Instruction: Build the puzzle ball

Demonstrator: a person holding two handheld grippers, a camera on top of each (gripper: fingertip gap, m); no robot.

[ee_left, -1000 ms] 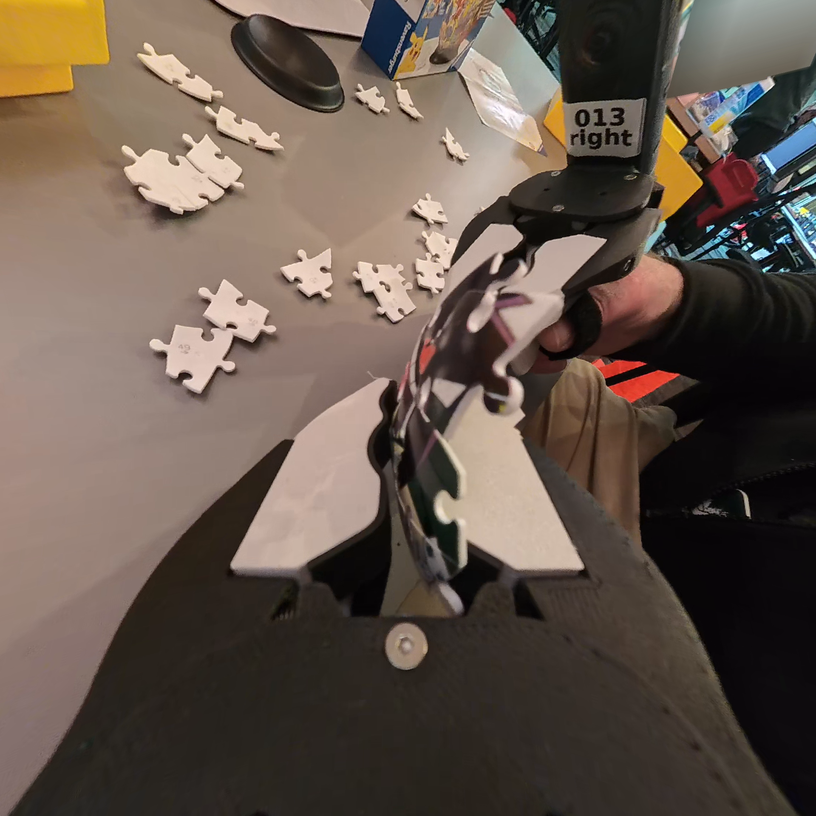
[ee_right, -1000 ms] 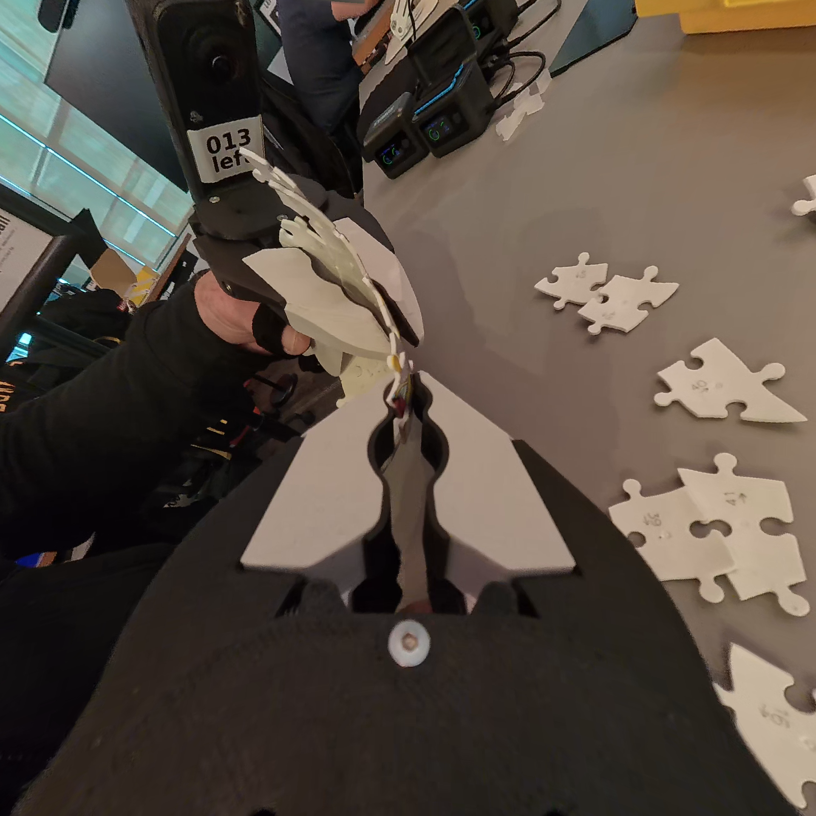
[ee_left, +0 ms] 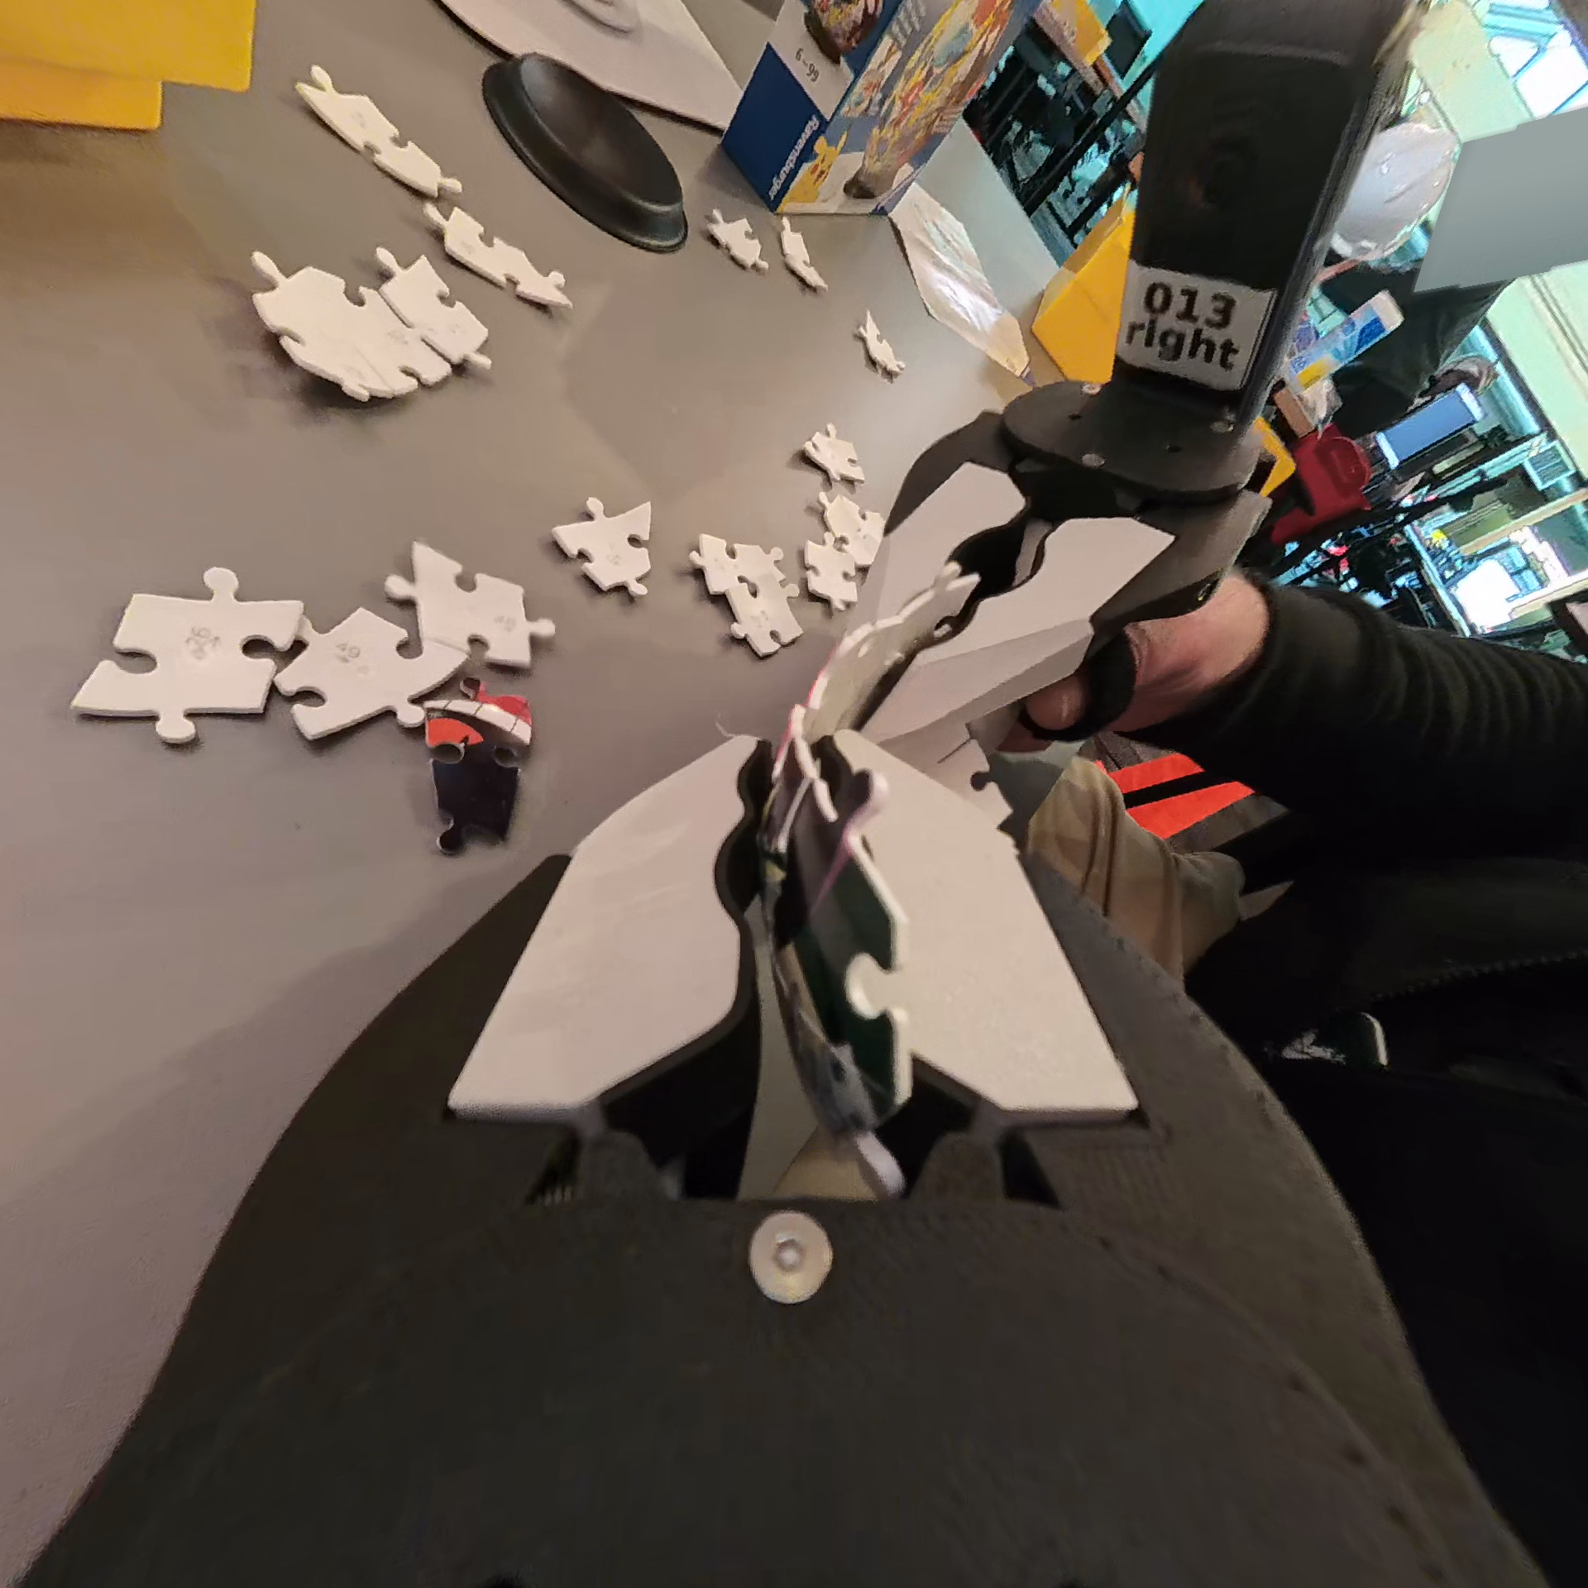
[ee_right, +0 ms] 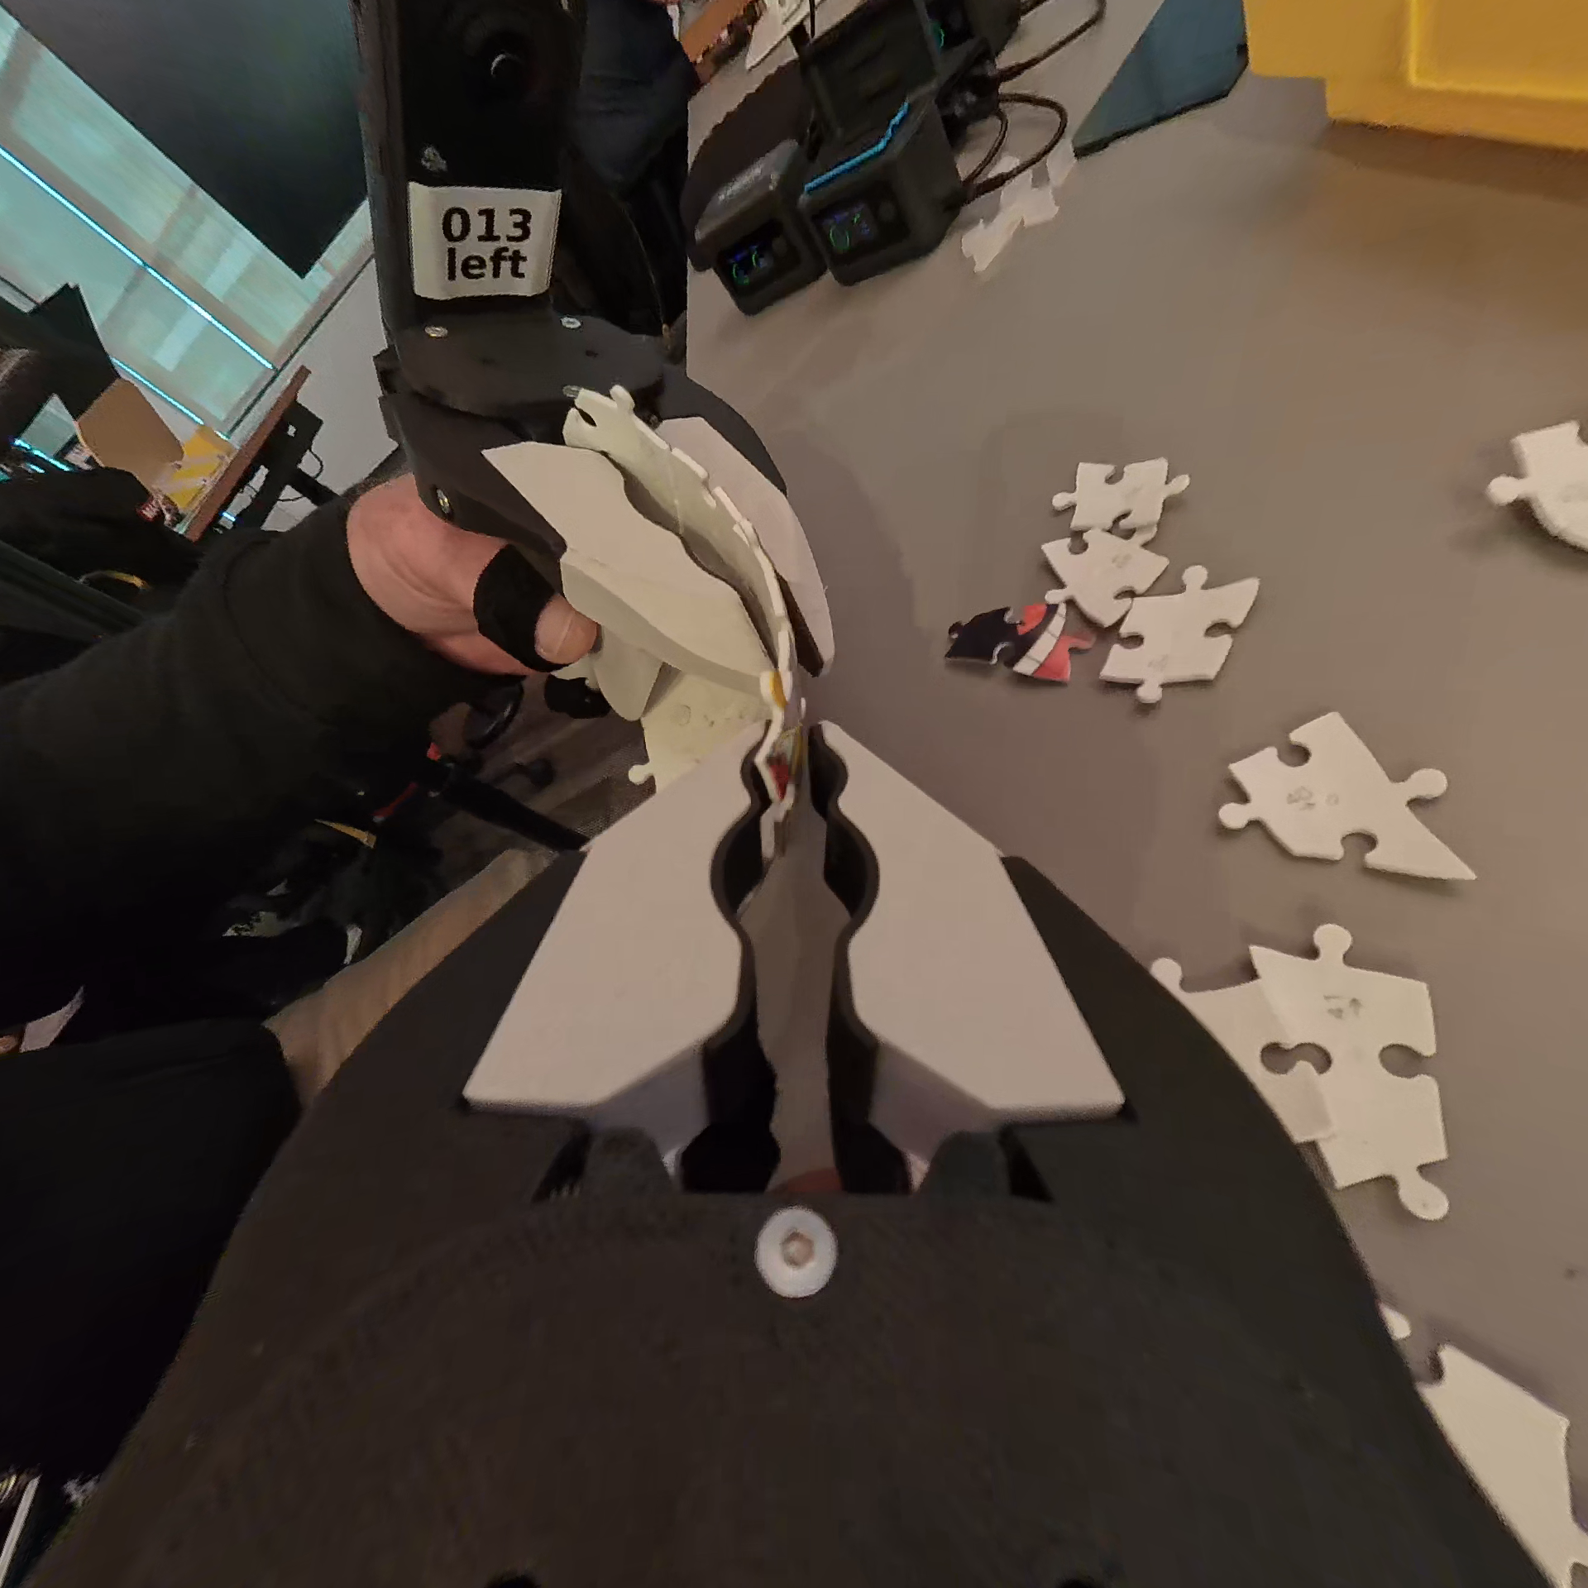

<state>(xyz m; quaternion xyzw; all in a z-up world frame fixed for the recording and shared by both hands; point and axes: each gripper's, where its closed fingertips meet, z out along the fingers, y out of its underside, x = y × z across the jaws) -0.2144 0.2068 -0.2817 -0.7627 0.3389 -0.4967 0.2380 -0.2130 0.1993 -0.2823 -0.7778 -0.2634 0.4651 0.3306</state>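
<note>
1. My left claw [ee_left: 795, 773] is clamped on a curved strip of joined puzzle pieces [ee_left: 838, 937]; its lower end is hidden between my fingers.
2. My right claw [ee_right: 795, 756] pinches a piece [ee_right: 778, 765] at its tips, edge-on, so its shape is hard to make out.
3. The two meet at the tips above the grey surface [ee_left: 258, 902].
4. One printed piece [ee_left: 477, 765] lies face up beside white loose pieces [ee_left: 193, 653], face down.

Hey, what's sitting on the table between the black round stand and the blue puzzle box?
Two small white puzzle pieces, face down on the grey table, lie between the black stand and the blue box. The left wrist view shows it.
</note>
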